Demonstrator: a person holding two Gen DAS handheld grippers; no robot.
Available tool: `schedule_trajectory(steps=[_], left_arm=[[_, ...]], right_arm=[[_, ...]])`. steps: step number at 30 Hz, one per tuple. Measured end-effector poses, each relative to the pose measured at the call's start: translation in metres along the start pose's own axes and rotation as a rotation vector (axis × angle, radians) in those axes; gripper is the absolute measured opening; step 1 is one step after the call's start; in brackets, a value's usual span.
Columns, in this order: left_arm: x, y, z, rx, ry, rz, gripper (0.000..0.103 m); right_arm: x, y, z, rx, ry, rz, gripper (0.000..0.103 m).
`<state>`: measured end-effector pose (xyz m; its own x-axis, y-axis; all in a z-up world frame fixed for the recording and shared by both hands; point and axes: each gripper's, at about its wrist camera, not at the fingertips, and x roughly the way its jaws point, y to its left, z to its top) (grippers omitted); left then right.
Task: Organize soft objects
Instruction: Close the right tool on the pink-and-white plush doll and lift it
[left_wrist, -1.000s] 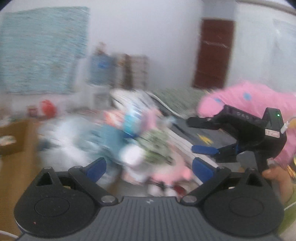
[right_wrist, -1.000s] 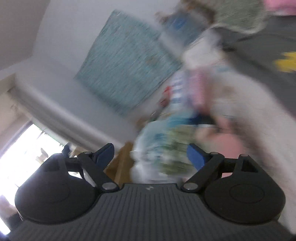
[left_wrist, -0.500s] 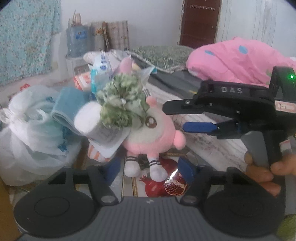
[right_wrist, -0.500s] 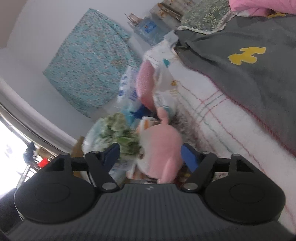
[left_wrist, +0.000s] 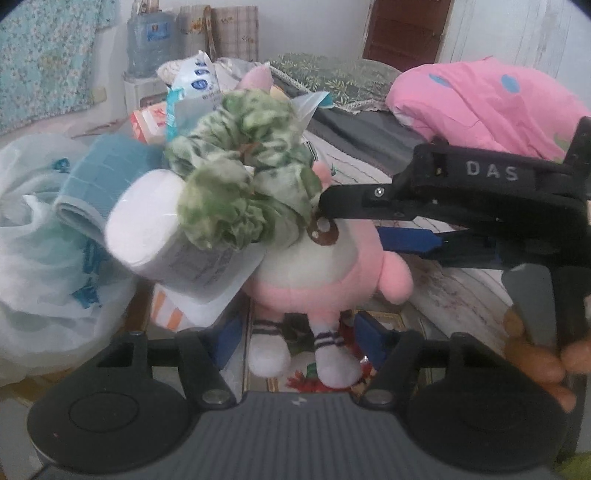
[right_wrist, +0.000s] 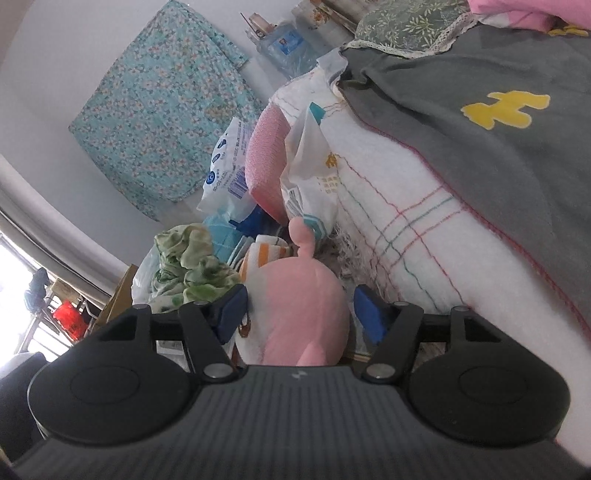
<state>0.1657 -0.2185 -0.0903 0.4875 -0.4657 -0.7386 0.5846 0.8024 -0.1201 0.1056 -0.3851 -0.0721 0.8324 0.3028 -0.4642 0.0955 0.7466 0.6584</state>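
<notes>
A pink and white plush toy (left_wrist: 314, 273) stands among a heap of soft things beside a bed. On its head lies a crumpled green cloth (left_wrist: 240, 192), and a wrapped white roll (left_wrist: 147, 225) leans against its left side. My left gripper (left_wrist: 299, 343) is open, its blue pads on either side of the toy's striped legs with gaps showing. My right gripper (right_wrist: 301, 314) straddles the plush toy (right_wrist: 295, 310) from behind. Its jaws are closing and the right pad still stands clear of the toy. In the left wrist view the right gripper (left_wrist: 354, 221) reaches in by the toy's eye.
A rolled teal towel (left_wrist: 99, 184), a white plastic bag (left_wrist: 40, 258) and wrapped packets (left_wrist: 195, 85) crowd the left. The bed (right_wrist: 424, 236), with a white blanket and grey cover, runs along the right; a pink pillow (left_wrist: 487, 99) lies on it. A hand (left_wrist: 535, 362) holds the right gripper.
Both grippers have sunk toward the plush toy and their jaws have narrowed. The toy's legs now sit between the left pads, and its body fills the gap in the right gripper.
</notes>
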Motion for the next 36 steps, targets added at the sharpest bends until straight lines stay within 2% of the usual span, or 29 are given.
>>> schedule_trajectory(steps=[8, 14, 17, 23, 31, 36], left_arm=[[0.016, 0.003, 0.01, -0.034, 0.033, -0.055, 0.069], [0.012, 0.003, 0.011, -0.046, 0.038, -0.076, 0.069], [0.007, 0.001, 0.011, -0.043, 0.055, -0.092, 0.07], [-0.004, -0.006, 0.006, -0.056, 0.08, -0.175, 0.071], [-0.011, -0.028, -0.006, -0.025, 0.098, -0.247, 0.071], [-0.019, -0.026, -0.011, -0.028, 0.085, -0.237, 0.071]], right_arm=[[0.007, 0.002, 0.001, -0.008, 0.008, 0.01, 0.064], [0.007, 0.008, -0.004, -0.013, 0.023, 0.014, 0.064], [0.0, 0.007, -0.007, 0.007, 0.024, 0.024, 0.064], [-0.029, 0.006, -0.017, 0.035, 0.002, 0.028, 0.065], [-0.061, 0.008, -0.03, 0.028, -0.053, -0.011, 0.067], [-0.061, 0.009, -0.029, 0.031, -0.055, 0.034, 0.067]])
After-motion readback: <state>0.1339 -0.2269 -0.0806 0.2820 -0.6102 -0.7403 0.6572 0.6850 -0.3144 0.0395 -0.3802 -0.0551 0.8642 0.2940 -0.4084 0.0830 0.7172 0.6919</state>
